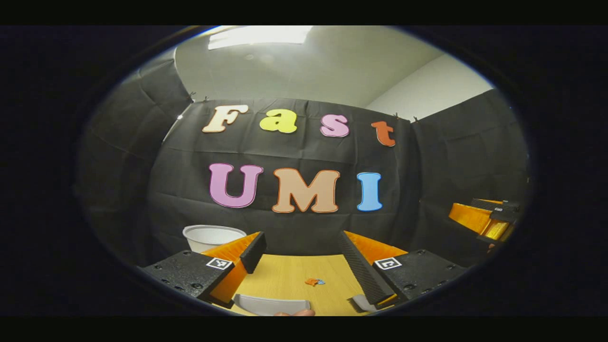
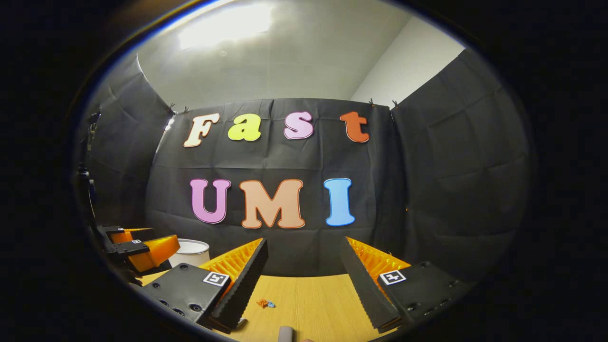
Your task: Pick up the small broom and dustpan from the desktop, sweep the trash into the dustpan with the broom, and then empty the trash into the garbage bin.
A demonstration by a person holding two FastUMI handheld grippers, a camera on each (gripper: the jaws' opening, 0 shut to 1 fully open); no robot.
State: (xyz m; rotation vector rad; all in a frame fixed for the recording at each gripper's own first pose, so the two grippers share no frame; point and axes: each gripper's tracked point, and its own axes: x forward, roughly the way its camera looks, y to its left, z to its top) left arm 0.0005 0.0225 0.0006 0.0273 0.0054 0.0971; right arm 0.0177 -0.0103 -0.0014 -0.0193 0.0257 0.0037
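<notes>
The left gripper (image 1: 304, 259) hangs released over a pale wood-grain worktop (image 1: 289, 278), its 2 orange ribbed fingers lined with black ridged pads (image 1: 253, 251) and set wide apart. Just below them, at the near edge, lies a grey curved plastic rim, likely the dustpan (image 1: 271, 304), and a grey piece beside the right finger may be the broom (image 1: 362, 302); neither is gripped. Small orange and blue trash (image 1: 314, 281) lies on the worktop between the fingers, farther off. A round white bin (image 1: 213, 236) stands at the far left. The right gripper (image 2: 304, 270) is likewise released, with the same trash (image 2: 266, 303) near its left finger and a grey rounded handle tip (image 2: 285, 333) at the bottom edge.
</notes>
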